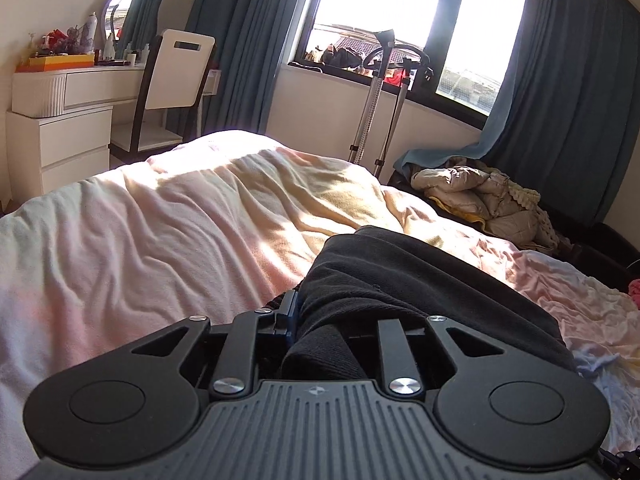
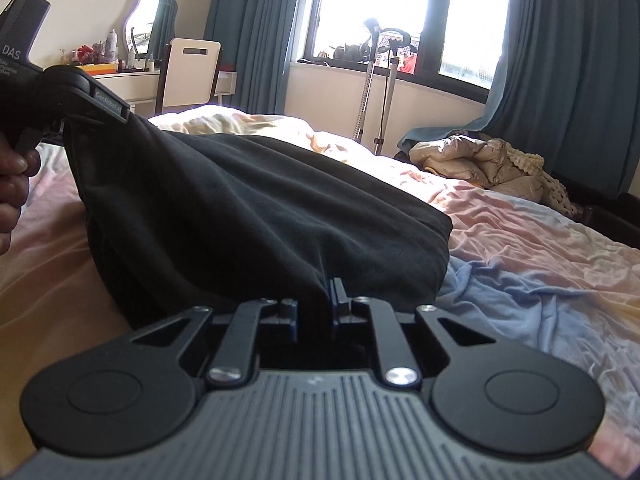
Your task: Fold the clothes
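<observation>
A black garment point(image 2: 248, 216) lies bunched on the pastel bedsheet point(image 2: 540, 272). My right gripper point(image 2: 316, 304) is shut on its near edge, with the cloth pinched between the blue pads. In the right wrist view my left gripper point(image 2: 100, 114) sits at the far left, a hand behind it, clamped on another corner of the black garment and lifting it a little. In the left wrist view the black garment point(image 1: 400, 276) fills the space between the fingers of my left gripper point(image 1: 320, 320) and hides the right finger.
The bedsheet point(image 1: 140, 232) spreads wide to the left. A beige puffy jacket point(image 2: 480, 160) lies heaped at the bed's far right. Beyond stand a white dresser point(image 1: 60, 120) with a mirror, a white chair point(image 1: 176, 68), a garment steamer stand point(image 1: 376, 92) and blue curtains point(image 1: 580, 80).
</observation>
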A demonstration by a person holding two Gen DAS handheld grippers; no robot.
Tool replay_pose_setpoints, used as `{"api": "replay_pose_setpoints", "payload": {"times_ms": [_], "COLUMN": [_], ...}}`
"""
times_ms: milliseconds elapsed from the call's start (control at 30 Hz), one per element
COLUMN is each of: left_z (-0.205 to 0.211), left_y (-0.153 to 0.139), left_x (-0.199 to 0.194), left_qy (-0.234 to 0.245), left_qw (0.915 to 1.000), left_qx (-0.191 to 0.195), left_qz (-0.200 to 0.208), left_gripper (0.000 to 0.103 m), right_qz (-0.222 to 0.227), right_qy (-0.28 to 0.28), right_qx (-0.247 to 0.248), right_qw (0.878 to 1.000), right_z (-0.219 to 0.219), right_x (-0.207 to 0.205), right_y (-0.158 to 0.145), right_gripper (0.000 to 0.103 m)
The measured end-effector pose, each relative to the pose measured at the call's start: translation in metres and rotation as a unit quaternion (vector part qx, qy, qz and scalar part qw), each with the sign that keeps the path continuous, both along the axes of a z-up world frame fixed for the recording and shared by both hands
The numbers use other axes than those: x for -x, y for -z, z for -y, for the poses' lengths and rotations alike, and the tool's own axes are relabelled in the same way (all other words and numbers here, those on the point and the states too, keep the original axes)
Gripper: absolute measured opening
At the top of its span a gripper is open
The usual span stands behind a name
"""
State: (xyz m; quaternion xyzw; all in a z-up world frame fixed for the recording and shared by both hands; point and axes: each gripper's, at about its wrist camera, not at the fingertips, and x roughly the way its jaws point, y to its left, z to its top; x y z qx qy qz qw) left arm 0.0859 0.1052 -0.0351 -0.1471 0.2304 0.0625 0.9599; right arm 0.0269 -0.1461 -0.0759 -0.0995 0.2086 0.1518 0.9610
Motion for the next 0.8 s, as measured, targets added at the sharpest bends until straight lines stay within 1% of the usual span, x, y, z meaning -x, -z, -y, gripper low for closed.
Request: {"api": "replay_pose_setpoints", "payload": {"times_ms": [33,67,100,167,200,233,267,300,333,367,400,467,500,567,633,667,700,767,800], "left_z": [-0.001,-0.003,-0.005,-0.011,-0.014,-0.018,-0.025,-0.032,-0.04,-0.047,-0.052,-0.056,-0.056,-0.054,-0.05,-0.048,-0.045,-0.04,-0.039], "left_y": [-0.001,-0.001,-0.001,-0.002,-0.003,-0.002,0.0,0.004,0.01,0.018,0.027,0.044,0.051,0.065,0.077,0.081,0.083,0.086,0.088], "left_x": [0.003,0.006,0.009,0.02,0.026,0.032,0.039,0.045,0.05,0.055,0.059,0.066,0.068,0.067,0.061,0.057,0.053,0.05,0.05], "left_qy": [0.002,0.003,0.003,-0.002,-0.005,-0.003,0.002,0.008,0.013,0.012,0.01,0.005,0.0,-0.002,0.002,0.004,0.006,0.004,0.001], "left_qw": [1.0,0.9999,0.9995,0.9977,0.9962,0.9929,0.9869,0.9777,0.9645,0.9487,0.9344,0.9106,0.902,0.8876,0.8759,0.8731,0.8745,0.8783,0.878], "left_qx": [0.006,0.014,0.026,0.06,0.079,0.111,0.153,0.202,0.256,0.307,0.346,0.4,0.417,0.442,0.461,0.465,0.46,0.453,0.454], "left_qz": [-0.002,-0.009,-0.018,-0.031,-0.036,-0.043,-0.052,-0.059,-0.065,-0.075,-0.085,-0.103,-0.112,-0.128,-0.141,-0.148,-0.154,-0.153,-0.15], "left_gripper": [0.028,0.031,0.036,0.043,0.051,0.066,0.073,0.077,0.077,0.078,0.079,0.079,0.079,0.079,0.08,0.082,0.085,0.085,0.085], "right_qz": [-0.002,-0.003,-0.003,-0.003,-0.002,-0.001,-0.001,-0.001,-0.001,-0.002,-0.003,-0.006,-0.008,-0.011,-0.014,-0.016,-0.017,-0.018,-0.019], "right_qy": [-0.001,0.0,0.001,0.002,0.003,0.002,0.002,0.002,0.002,0.002,0.002,0.005,0.005,0.006,0.007,0.007,0.007,0.006,0.004], "right_qx": [0.002,-0.006,-0.012,-0.013,-0.011,-0.009,-0.007,-0.006,-0.005,-0.005,-0.007,-0.015,-0.02,-0.029,-0.037,-0.041,-0.045,-0.049,-0.05], "right_qw": [1.0,1.0,1.0,1.0,1.0,1.0,1.0,1.0,1.0,1.0,1.0,1.0,1.0,0.999,0.999,0.999,0.999,0.999,0.999], "right_z": [-0.001,0.001,0.004,0.005,0.005,0.005,0.004,0.004,0.004,0.004,0.005,0.007,0.009,0.011,0.012,0.013,0.014,0.015,0.016], "right_x": [-0.001,0.0,0.001,0.004,0.006,0.007,0.008,0.009,0.01,0.011,0.011,0.011,0.011,0.011,0.01,0.009,0.008,0.008,0.007], "right_y": [0.002,0.002,0.002,0.002,0.003,0.003,0.002,0.002,0.002,0.002,0.002,0.001,0.001,0.0,0.0,0.0,0.0,-0.001,-0.001], "right_gripper": [0.016,0.017,0.018,0.02,0.022,0.023,0.024,0.026,0.026,0.027,0.028,0.028,0.028,0.028,0.028,0.028,0.028,0.028,0.028]}}
